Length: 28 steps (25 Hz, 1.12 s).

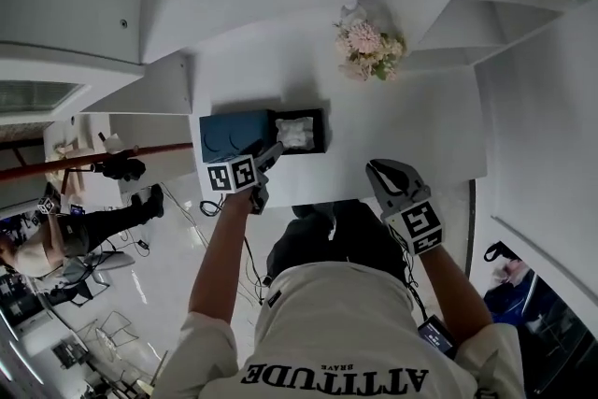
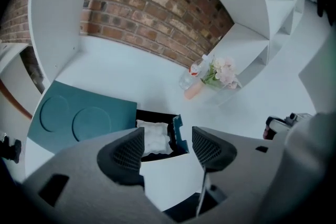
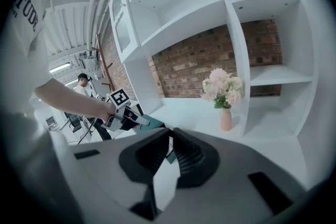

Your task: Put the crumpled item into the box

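Crumpled item [image 1: 294, 132] lies inside the open box [image 1: 320, 135] on the white table [image 1: 420, 131].
From the left we note the teal lid [image 1: 232, 134] lying open beside the box. The left gripper [image 1: 269, 160] is just in front, jaws spread wide with nothing between them. A vase of flowers [image 1: 369, 49] stands further back. The right gripper [image 1: 381, 175] is well clear, clenched on nothing.

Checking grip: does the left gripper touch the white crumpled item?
Apart. In the left gripper view, the left gripper's open fingers sit short of the white crumpled item.
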Available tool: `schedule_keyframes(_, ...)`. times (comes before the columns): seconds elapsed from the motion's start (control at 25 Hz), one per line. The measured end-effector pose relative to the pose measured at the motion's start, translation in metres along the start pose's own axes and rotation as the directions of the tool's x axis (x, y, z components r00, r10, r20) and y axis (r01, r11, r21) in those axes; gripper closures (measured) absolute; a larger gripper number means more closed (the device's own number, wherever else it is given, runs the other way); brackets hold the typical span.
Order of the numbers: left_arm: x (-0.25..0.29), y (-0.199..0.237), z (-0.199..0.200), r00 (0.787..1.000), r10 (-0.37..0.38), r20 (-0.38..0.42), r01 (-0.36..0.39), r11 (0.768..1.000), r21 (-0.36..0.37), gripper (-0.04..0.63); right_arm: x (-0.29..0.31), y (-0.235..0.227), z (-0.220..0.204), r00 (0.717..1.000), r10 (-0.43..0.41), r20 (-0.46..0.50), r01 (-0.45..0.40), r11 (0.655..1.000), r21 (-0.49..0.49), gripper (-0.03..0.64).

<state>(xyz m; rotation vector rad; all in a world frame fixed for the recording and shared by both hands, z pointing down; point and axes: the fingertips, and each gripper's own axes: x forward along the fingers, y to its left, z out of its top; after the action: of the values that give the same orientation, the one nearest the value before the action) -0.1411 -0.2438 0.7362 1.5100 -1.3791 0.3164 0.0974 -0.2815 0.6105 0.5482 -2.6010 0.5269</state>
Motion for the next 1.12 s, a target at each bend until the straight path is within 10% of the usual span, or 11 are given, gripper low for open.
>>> schedule_keyframes(0.52, -0.114, -0.035, -0.004, 0.959, -0.066, 0.275, 0.035, 0.992, 0.117, 0.511, 0.008, 0.061, 0.016, 0.999, 0.034, 0.008, -0.033, 0.993, -0.114, 0.578)
schedule_keyframes(1.12, -0.273, -0.044, -0.104, 0.867, -0.029, 0.497, -0.074, 0.98, 0.186, 0.569, -0.057, 0.187, 0.003, 0.997, 0.056, 0.058, -0.042, 0.978, -0.206, 0.58)
